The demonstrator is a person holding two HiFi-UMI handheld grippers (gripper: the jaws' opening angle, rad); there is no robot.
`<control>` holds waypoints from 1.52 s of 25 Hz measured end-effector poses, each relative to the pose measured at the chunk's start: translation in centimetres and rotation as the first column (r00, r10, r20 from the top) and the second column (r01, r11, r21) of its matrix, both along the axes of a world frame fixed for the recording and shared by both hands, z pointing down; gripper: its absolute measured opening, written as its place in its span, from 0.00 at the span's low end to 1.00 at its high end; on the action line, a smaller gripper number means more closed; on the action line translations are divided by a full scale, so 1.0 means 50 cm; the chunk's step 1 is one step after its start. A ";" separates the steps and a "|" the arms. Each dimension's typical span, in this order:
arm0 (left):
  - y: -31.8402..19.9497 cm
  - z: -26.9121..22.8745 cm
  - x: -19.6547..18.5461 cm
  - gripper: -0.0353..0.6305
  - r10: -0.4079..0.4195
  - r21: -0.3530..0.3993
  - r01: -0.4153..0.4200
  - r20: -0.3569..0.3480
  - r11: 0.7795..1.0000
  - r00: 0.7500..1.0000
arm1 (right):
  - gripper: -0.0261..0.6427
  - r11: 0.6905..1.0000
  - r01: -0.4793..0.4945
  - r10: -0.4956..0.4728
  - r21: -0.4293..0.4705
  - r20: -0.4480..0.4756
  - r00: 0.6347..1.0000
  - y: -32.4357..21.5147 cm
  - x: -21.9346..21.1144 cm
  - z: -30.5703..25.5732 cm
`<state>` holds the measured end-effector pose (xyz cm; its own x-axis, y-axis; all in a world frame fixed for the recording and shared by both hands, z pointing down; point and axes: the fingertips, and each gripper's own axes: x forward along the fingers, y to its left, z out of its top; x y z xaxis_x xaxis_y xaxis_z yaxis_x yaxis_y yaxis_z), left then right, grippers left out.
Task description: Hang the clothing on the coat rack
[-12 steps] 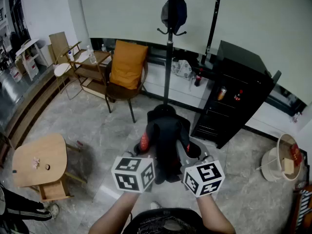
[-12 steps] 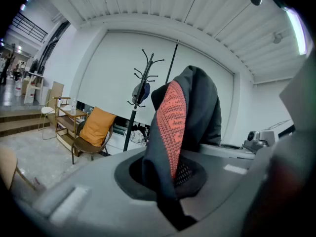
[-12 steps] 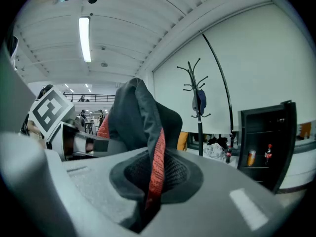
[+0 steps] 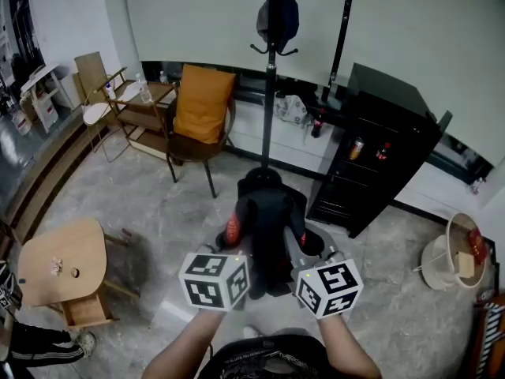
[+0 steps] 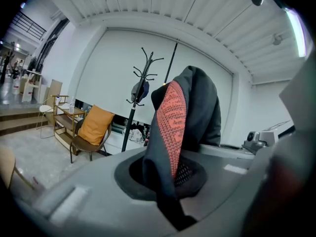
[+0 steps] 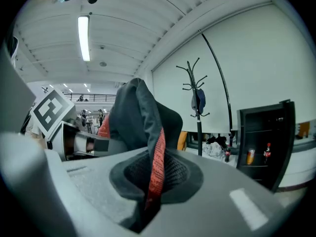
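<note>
In the head view, the dark garment [image 4: 265, 221] with red trim hangs between the two claws, low in the picture and in front of the foot of the coat rack [image 4: 269, 101]. The left claw [image 4: 234, 231] has it by the left edge and the right claw [image 4: 303, 243] by the right edge. A dark cap [image 4: 278, 20] hangs on an upper hook of the coat rack. A chair [image 4: 202, 125] with an orange cushion stands just left of the coat rack and a black cabinet [image 4: 380, 152] just right of it.

In the left gripper view, the left claw [image 5: 170, 184] is clamped tight on a fold of the garment [image 5: 190, 112], whose red patterned band runs down into the pinch. The coat rack [image 5: 139, 90] stands beyond, left of the raised fabric, with the chair [image 5: 91, 132] to its left.

In the right gripper view, the right claw [image 6: 147, 199] is closed on the garment [image 6: 138, 120], a red strip caught between its jaws. The coat rack [image 6: 197, 100] rises to the right of the fabric, the cabinet [image 6: 264, 144] further right.
</note>
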<state>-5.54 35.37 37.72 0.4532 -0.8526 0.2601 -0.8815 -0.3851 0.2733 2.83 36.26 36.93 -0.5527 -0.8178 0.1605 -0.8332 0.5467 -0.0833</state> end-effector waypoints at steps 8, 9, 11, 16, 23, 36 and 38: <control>-0.015 0.010 -0.005 0.08 0.005 -0.002 -0.005 -0.006 1.000 1.000 | 0.08 1.000 0.000 0.000 -0.002 -0.007 1.000 -0.012 -0.007 0.012; -0.018 0.010 -0.006 0.08 0.004 0.000 -0.004 -0.005 1.000 1.000 | 0.08 1.000 0.001 -0.001 0.000 -0.007 1.000 -0.015 -0.008 0.012; -0.029 0.011 -0.009 0.08 0.001 0.001 -0.001 -0.004 1.000 1.000 | 0.08 1.000 0.004 -0.004 0.001 -0.006 1.000 -0.026 -0.010 0.013; -0.067 0.015 -0.010 0.08 -0.006 -0.003 0.006 -0.003 1.000 1.000 | 0.08 1.000 0.013 -0.013 0.001 -0.002 1.000 -0.065 -0.013 0.017; -0.160 0.022 0.010 0.08 -0.014 -0.008 0.014 0.012 1.000 1.000 | 0.08 1.000 0.024 -0.024 0.000 0.020 1.000 -0.165 0.006 0.026; -0.378 0.027 0.068 0.08 -0.026 -0.024 0.027 0.039 0.999 0.999 | 0.08 0.999 0.041 -0.040 -0.009 0.053 0.998 -0.387 0.062 0.032; -0.410 0.028 0.081 0.08 -0.030 -0.027 0.031 0.041 0.999 0.999 | 0.08 0.999 0.044 -0.044 -0.011 0.057 0.997 -0.421 0.076 0.032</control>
<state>-1.47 14.87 39.09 0.4159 -0.8581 0.3013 -0.9031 -0.3508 0.2476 6.61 15.21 38.55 -0.5965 -0.7907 0.1379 -0.8022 0.5814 -0.1363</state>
